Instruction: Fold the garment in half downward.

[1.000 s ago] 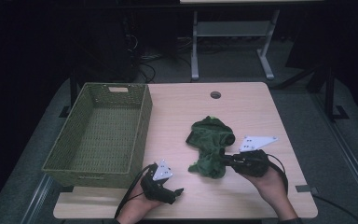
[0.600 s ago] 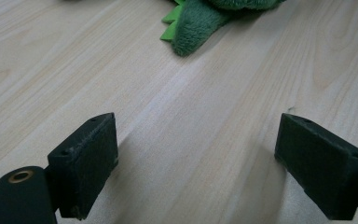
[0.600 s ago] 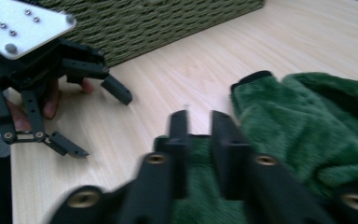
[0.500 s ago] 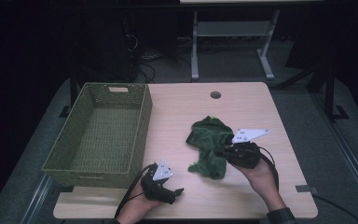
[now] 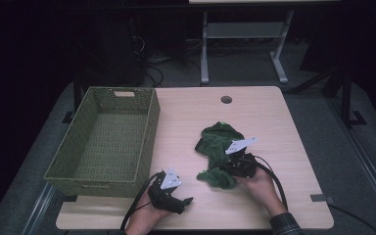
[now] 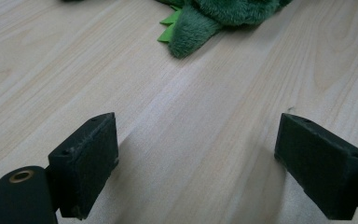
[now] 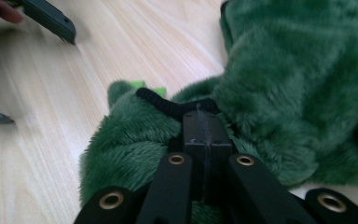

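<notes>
- Left gripper (image 5: 188, 200) at near table edge, resting on wood, jaws wide apart, nothing between them.
- Right gripper (image 5: 223, 170) just beyond, jaws pressed together, pinching the fur at the black trim of green plush garment (image 5: 219, 147).
- Green plush garment crumpled on table (image 5: 274, 117), right of centre, touching wood.
- Wicker basket (image 5: 149, 128) on left side, well apart from garment.
- Round grommet hole (image 5: 226, 99) near far edge.

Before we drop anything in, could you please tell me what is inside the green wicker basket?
The green wicker basket shows a bare woven floor, nothing in it. The strip behind its near wall is hidden in the high view.
</notes>
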Motion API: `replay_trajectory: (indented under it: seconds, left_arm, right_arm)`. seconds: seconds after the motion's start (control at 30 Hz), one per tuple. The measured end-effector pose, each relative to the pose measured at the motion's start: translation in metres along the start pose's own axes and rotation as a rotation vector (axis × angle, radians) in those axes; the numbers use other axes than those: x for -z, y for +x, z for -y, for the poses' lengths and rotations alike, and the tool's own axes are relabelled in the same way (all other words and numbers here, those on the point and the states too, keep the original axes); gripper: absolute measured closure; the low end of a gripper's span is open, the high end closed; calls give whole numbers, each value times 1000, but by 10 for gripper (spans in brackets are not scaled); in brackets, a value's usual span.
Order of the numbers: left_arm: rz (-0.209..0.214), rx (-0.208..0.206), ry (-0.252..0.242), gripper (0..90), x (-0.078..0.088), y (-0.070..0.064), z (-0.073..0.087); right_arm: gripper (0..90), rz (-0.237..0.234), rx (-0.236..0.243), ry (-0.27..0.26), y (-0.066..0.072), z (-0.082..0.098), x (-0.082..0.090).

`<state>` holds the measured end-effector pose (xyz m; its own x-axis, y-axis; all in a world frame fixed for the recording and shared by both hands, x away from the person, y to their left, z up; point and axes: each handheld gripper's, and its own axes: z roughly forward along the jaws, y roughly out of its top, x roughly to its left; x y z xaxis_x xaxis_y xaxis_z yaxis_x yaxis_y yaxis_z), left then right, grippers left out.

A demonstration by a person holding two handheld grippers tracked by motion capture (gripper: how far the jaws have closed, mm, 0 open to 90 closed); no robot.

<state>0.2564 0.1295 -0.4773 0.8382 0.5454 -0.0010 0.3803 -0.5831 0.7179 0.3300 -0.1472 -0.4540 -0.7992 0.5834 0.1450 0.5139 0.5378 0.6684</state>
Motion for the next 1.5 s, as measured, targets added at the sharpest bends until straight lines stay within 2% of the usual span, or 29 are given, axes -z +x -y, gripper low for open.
replay_trajectory:
  seconds: [0.1,0.27,0.4,0.57,0.6,0.73,0.77,0.8,0.87,0.93,0.97,1.07,1.17,1.2,1.23,1.27,1.4,1.5]
  left_arm:
    - [-3,2,0,127,0,0,0]
    - [-2,2,-1,124,0,0,0]
    - [2,4,17,127,0,0,-3]
    - [23,15,11,133,0,2,-9]
    - [27,14,5,133,0,2,-11]
    - [43,-4,-14,134,1,5,-23]
    - [49,-10,-18,134,0,8,-31]
    - [49,-10,-18,135,0,8,-31]
    - [60,-9,-28,136,-1,14,-42]
    - [63,-11,-39,136,-2,18,-50]
    - [63,-22,-34,136,-3,20,-55]
    - [67,-29,-35,140,-4,25,-63]
    - [58,-29,-53,140,-6,31,-75]
    - [51,-30,-57,140,-7,35,-82]
    - [51,-30,-57,140,-7,35,-82]
    - [53,-24,-64,140,-9,36,-86]
    - [54,-24,-74,148,-14,44,-100]
    - [56,-17,-87,174,-17,50,-112]
  right_arm:
    - [900,12,-29,40,0,3,-4]
    - [900,27,-27,40,2,4,-6]
    - [899,15,-31,14,0,4,-2]
    - [765,12,-41,-33,-3,0,14]
    - [765,12,-41,-33,-3,0,14]
    - [678,16,-58,-74,-7,-1,26]
    - [647,30,-50,-71,-9,-3,30]
    - [647,30,-50,-71,-9,-3,30]
    - [618,28,-61,-102,-15,-4,37]
    - [609,34,-56,-124,-20,-5,41]
    - [600,29,-69,-132,-22,-5,43]
    - [589,44,-64,-135,-28,-8,47]
    - [590,53,-59,-153,-32,-10,49]
    - [588,42,-68,-169,-36,-11,50]
    - [588,42,-68,-169,-36,-11,50]
    - [588,64,-64,-154,-40,-13,50]
    - [588,74,-57,-171,-45,-17,53]
    - [571,88,-57,-164,-49,-24,58]
